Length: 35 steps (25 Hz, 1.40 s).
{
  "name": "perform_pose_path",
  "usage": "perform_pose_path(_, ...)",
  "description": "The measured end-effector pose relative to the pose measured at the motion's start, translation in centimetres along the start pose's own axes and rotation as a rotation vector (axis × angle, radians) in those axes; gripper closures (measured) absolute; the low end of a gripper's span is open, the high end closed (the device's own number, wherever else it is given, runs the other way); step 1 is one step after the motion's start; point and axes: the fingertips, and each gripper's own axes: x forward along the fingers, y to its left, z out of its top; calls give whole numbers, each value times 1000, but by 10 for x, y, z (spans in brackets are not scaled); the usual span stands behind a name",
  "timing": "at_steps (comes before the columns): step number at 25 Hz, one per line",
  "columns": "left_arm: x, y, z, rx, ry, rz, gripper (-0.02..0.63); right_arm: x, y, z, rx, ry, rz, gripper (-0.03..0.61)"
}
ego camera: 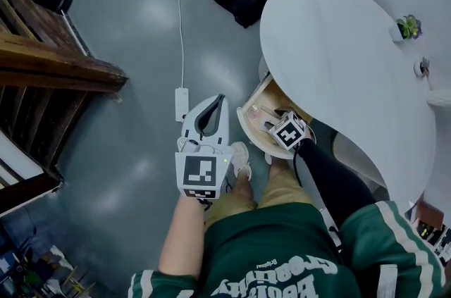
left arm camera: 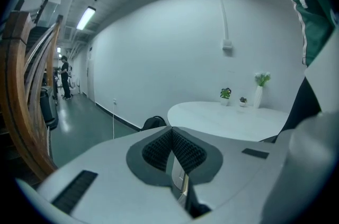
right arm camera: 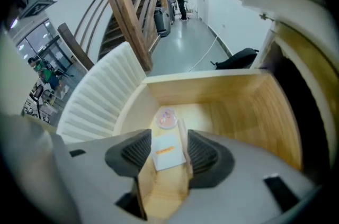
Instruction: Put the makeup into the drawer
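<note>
Standing apart, the jaws of my right gripper (right arm camera: 169, 142) point steeply down into the open drawer (right arm camera: 254, 106) and press on nothing. Between them, flat on the wooden bottom of the drawer, lies a white flat box (right arm camera: 165, 153) with an orange mark, and a slim pale stick (right arm camera: 183, 138) lies along its right edge. Just beyond these two rests a round pink compact (right arm camera: 167, 118). So I count three pieces of makeup, all inside the one drawer and none in my grip. The jaws of my left gripper (left arm camera: 172, 132) are closed together and hold nothing; this gripper hangs beside the drawer. I judge that the putting in is done for these three pieces. What is left, I think, is to lift my right gripper out, and perhaps to push the drawer shut under the white surface (ego camera: 338, 50). On that surface I see one small plant (ego camera: 407, 27) and two other small things near its edge, too small to name.
</note>
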Motion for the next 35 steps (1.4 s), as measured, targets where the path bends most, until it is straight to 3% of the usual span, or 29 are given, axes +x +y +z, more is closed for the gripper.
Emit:
perform_pose_path(10,-38,-14,28,63,-36,-34,614,-97,30,49,79,-303,-77,357)
perform_pose_path(20,-54,-39,72,96,-89,-43,615,-264,19,102,144,-735,-238,356)
perform_pose_path(28,-68,-66,101,108,-137,-10,614,-381,14,126,64,-959,-318,356)
perform_pose_path(35,-93,-91,122,94,-180,35,614,-448,27,122,-2,-1067,-340,353)
